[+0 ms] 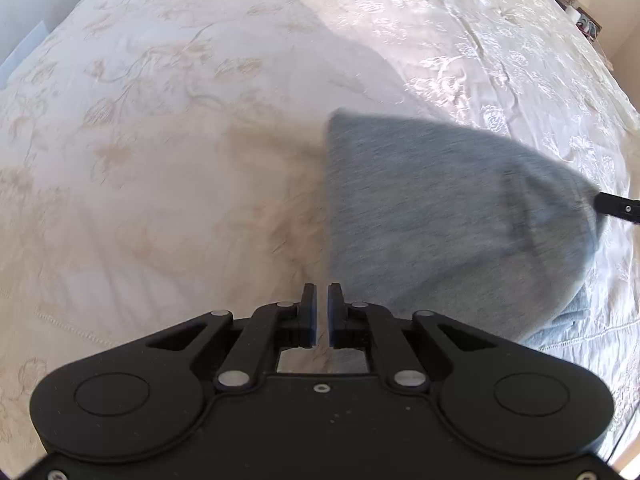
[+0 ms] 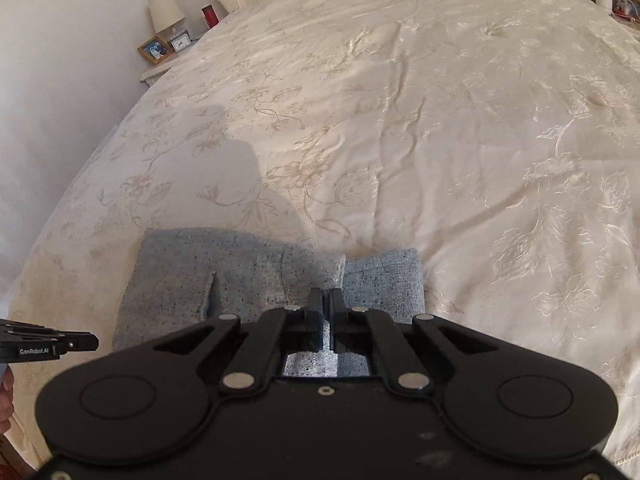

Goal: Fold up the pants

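Cream bedspread (image 2: 400, 120) with an embroidered floral pattern covers a wide bed, sunlit on its far side. Beyond the bed's corner, in the right wrist view, a nightstand (image 2: 154, 72) carries a lamp (image 2: 165, 10), a framed photo (image 2: 155, 50), a small clock (image 2: 181, 41) and a red cylinder (image 2: 209, 16).

Grey pants (image 2: 224, 276) lie on the near part of the bed, already doubled over, with one layer's edge running across the top and a second layer showing just to its right. In the left wrist view the same cloth (image 1: 440, 208) is motion-blurred and rises as a lifted sheet toward the right.

The right tongs (image 2: 326, 298) are pressed together, pinching a fold of the grey fabric between the pads. From the left wrist view their black tip (image 1: 618, 208) meets the cloth's far right edge.

The left tongs (image 1: 322, 308) stand at a narrow gap, with nothing between the pads, above the bedspread at the left edge of the pants.
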Demonstrator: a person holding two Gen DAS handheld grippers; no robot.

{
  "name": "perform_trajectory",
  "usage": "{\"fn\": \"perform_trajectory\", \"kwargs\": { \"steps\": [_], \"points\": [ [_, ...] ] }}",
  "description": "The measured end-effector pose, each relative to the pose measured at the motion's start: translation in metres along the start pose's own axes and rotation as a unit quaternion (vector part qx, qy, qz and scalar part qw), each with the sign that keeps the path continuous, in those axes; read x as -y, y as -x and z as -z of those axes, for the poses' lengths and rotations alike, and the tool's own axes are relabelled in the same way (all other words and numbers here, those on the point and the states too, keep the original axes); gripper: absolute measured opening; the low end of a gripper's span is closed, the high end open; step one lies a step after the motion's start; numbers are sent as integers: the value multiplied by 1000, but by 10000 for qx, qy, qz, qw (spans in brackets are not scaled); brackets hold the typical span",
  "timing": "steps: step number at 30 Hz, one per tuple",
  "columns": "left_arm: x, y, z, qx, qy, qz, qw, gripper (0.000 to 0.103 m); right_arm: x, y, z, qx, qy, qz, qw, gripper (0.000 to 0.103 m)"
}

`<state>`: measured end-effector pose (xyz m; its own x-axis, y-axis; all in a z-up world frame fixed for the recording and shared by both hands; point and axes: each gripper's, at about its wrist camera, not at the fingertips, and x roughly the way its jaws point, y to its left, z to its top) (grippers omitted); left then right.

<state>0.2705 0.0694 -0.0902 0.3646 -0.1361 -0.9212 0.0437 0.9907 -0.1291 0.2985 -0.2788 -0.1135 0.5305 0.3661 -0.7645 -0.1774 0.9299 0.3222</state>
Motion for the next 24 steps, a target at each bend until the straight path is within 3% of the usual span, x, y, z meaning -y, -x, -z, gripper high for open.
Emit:
{"fn": "perform_trajectory", "kwargs": {
  "steps": [1, 2, 3, 7, 10, 14, 19, 24],
  "points": [
    [4, -2, -2, 12, -36, 5, 10000, 10, 6, -3, 1, 25, -189, -281, 9994, 15],
    [8, -2, -4, 39, -65, 30, 10000, 10, 12, -7, 2, -31, -456, -486, 9978, 34],
    [12, -3, -6, 84, -81, 81, 9999, 10, 15, -11, 2, -128, -653, -577, 9961, 41],
    [27, -12, -11, 110, -258, 193, 9994, 14, 21, -11, 5, -49, -772, -472, 9959, 43],
    [38, -35, -12, -63, -467, 82, 9989, 15, 22, -18, 10, -365, -825, -612, 9940, 43],
    [43, -86, -3, -624, -933, -728, 9910, 17, 22, -34, 16, -646, -748, -494, 9939, 43],
    [34, -95, -4, -673, -691, -629, 9934, 16, 17, -52, 19, -906, -502, -441, 9936, 44],
    [12, -98, -8, -734, -139, -259, 9969, 14, 7, -76, 24, -1189, -243, -502, 9913, 43]
  ]
}}
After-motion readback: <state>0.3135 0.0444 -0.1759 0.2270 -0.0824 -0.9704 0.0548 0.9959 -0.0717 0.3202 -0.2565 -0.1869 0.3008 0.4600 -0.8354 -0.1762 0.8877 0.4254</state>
